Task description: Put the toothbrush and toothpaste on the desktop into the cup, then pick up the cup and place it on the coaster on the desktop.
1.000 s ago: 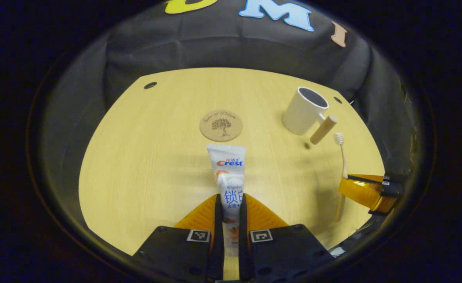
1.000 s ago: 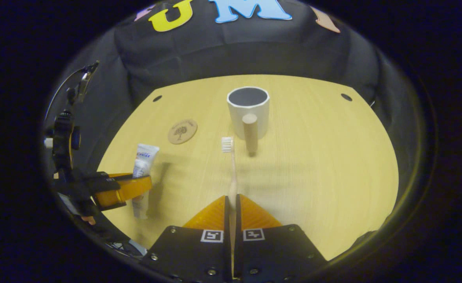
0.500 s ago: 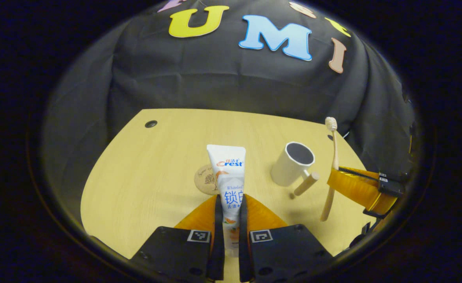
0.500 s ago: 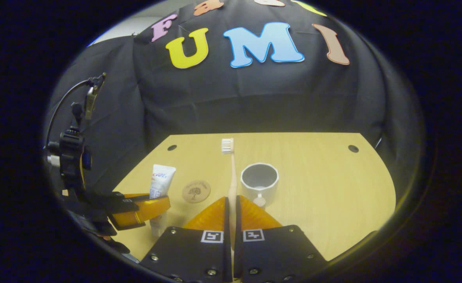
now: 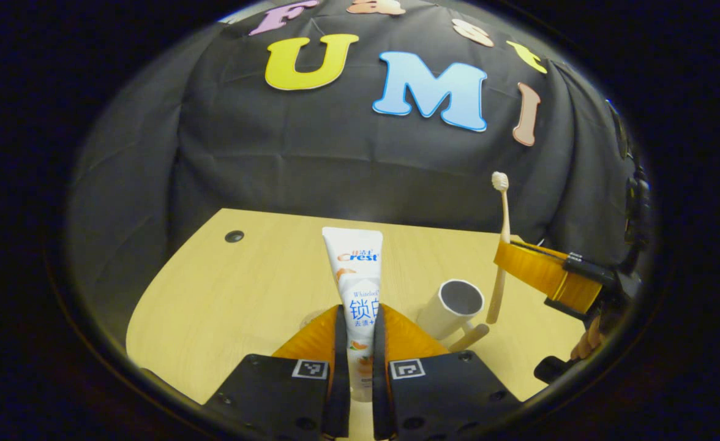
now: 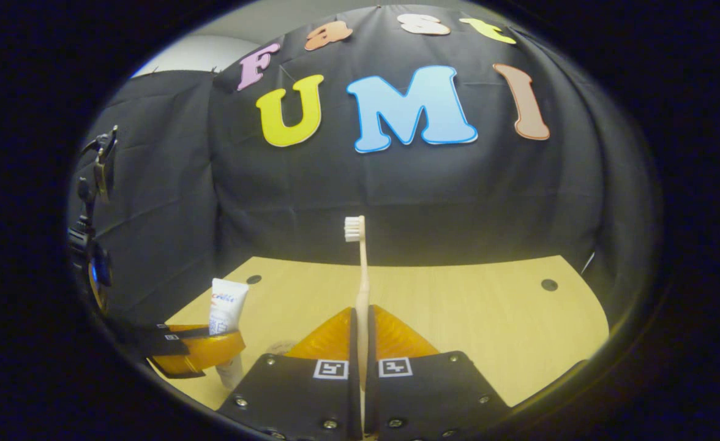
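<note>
Above the desktop [image 5: 225, 294], toothpaste [image 5: 357, 288] pinched in left tongs [image 5: 356, 334], toothbrush [image 6: 360, 275] in right tongs [image 6: 360, 331].

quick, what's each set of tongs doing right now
Left tongs: closed on the toothpaste, held upright above the desk.
Right tongs: closed on the toothbrush, bristles up.

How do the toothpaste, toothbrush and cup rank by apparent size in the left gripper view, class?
1. Toothpaste: largest, though it is nearest the camera, which inflates it.
2. Toothbrush: long but thin.
3. Cup: smallest, partly hidden.
The toothbrush and cup are close; that order is unsure.
</note>
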Motion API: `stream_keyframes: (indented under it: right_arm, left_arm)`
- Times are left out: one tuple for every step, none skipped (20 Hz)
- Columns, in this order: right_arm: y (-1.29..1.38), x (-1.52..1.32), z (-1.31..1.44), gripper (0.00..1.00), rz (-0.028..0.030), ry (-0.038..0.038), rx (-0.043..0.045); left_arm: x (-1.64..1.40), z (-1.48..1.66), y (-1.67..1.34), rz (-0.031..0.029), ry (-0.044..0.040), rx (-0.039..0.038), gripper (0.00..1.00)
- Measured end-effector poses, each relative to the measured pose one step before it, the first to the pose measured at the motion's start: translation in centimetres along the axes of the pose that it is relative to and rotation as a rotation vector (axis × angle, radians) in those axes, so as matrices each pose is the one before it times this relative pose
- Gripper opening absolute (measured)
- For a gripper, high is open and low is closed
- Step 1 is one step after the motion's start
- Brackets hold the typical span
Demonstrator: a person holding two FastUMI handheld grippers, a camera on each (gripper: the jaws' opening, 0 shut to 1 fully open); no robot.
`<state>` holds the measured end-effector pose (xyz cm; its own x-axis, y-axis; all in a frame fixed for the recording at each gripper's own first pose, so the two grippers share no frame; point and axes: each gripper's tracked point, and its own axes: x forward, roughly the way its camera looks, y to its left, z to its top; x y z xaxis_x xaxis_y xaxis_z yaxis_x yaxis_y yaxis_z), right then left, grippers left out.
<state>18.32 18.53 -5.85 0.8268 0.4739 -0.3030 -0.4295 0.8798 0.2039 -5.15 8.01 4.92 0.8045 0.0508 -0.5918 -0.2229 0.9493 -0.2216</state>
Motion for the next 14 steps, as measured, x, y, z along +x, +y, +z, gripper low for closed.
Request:
stream_keyframes:
  right_arm:
    - [-0.249, 0.517, 0.457, 0.04, -0.00459, -0.023, -0.00417]
    - [-0.154, 0.558, 0.35, 0.07, -0.00175, -0.01916, -0.00094]
    - [-0.107, 0.687, 0.132, 0.03, 0.00038, -0.0154, 0.00134]
    - [-0.212, 0.986, -0.319, 0.03, -0.00091, -0.00854, -0.00279]
    - [-0.249, 0.765, -0.77, 0.04, -0.00724, 0.01494, -0.0041]
    - [0.034, 0.91, -1.315, 0.04, 0.00135, 0.03321, -0.00485]
    - [-0.039, 0.528, -0.997, 0.04, -0.0031, 0.02632, -0.00886]
    - [-0.149, 0.547, -1.154, 0.04, -0.00715, 0.0311, -0.01657]
    - [-0.013, 0.464, -1.164, 0.04, -0.0072, 0.03154, -0.02938]
    - [0.05, 0.275, -0.598, 0.04, -0.00067, 0.01511, -0.0168]
    - [-0.04, -0.031, -0.389, 0.04, -0.00198, 0.0102, -0.01238]
    - [0.062, -0.122, -0.204, 0.04, 0.00014, 0.00548, -0.00256]
    - [-0.116, 0.004, -0.222, 0.04, -0.00453, 0.00786, -0.002]
    - [-0.091, -0.025, -0.136, 0.04, 0.00106, 0.00864, 0.0013]
  left_arm:
    - [-0.048, 0.456, -0.053, 0.00007, -0.0155, -0.00008, 0.22]
    - [0.029, 0.328, 0.013, -0.00137, -0.00754, 0.00411, 0.22]
    - [-0.069, 0.021, -0.102, 0.00468, -0.00823, 0.00401, 0.22]
    - [0.07, 0.159, -0.033, -0.00169, -0.0066, 0.00501, 0.22]
    - [0.141, -0.016, 0.163, 0.00003, -0.00414, -0.00246, 0.22]
    - [0.101, -0.025, 0.063, 0.00197, -0.00177, 0.00116, 0.22]
    - [0.087, -0.009, 0.069, 0.00223, -0.00036, 0.00076, 0.22]
    - [-0.012, -0.056, 0.036, 0.00007, 0.00203, 0.00139, 0.22]
    - [0.332, -0.065, 0.19, 0.00285, 0.00591, -0.00001, 0.22]
    - [0.237, -0.151, 0.015, 0.00105, 0.00612, -0.0029, 0.22]
    - [-0.043, -0.235, 0.106, -0.00198, 0.00462, -0.00506, 0.22]
    - [0.064, -0.165, 0.004, 0.00024, 0.00346, -0.00363, 0.22]
    - [0.214, -0.048, -0.01, -0.00092, 0.00639, -0.00346, 0.22]
    - [0.112, -0.178, -0.068, 0.0003, 0.00472, -0.00515, 0.22]
